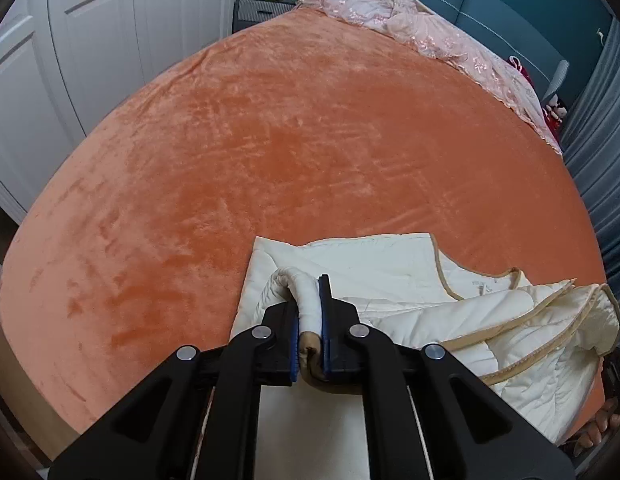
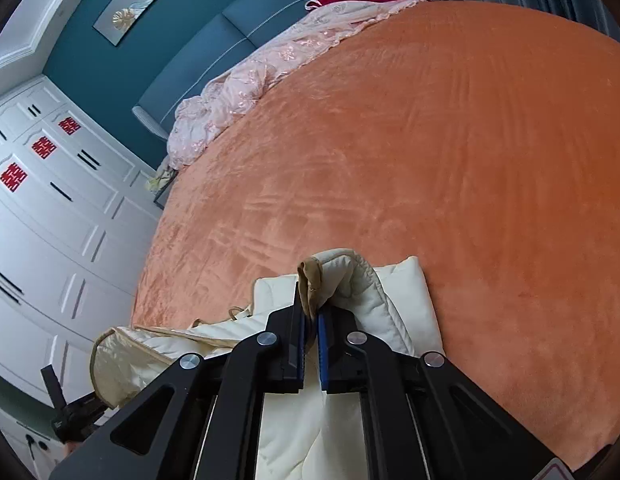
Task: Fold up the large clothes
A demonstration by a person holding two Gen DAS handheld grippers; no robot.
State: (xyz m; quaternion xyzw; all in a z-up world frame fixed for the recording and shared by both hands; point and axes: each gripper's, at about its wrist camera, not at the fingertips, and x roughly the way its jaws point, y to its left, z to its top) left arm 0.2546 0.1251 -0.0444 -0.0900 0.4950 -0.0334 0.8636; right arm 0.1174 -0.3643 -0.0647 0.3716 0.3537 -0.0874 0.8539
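Observation:
A cream quilted garment (image 1: 409, 276) with tan trim lies at the near edge of an orange bed cover (image 1: 290, 140). My left gripper (image 1: 310, 304) is shut on a rolled cream and tan edge of it, held a little above the bed. In the right wrist view the same garment (image 2: 393, 296) shows under my right gripper (image 2: 311, 320), which is shut on a tan-trimmed fold of it. The garment hangs loosely between the two grippers, bunched toward the other gripper in each view. The left gripper (image 2: 66, 408) shows at the lower left of the right wrist view.
A crumpled pink embroidered quilt (image 1: 421, 28) lies along the head of the bed by the teal headboard (image 2: 214, 40). White wardrobe doors (image 2: 50, 220) stand along one side. A dark nightstand (image 1: 258, 10) is at the far corner. Grey curtains (image 1: 601, 120) hang on the other side.

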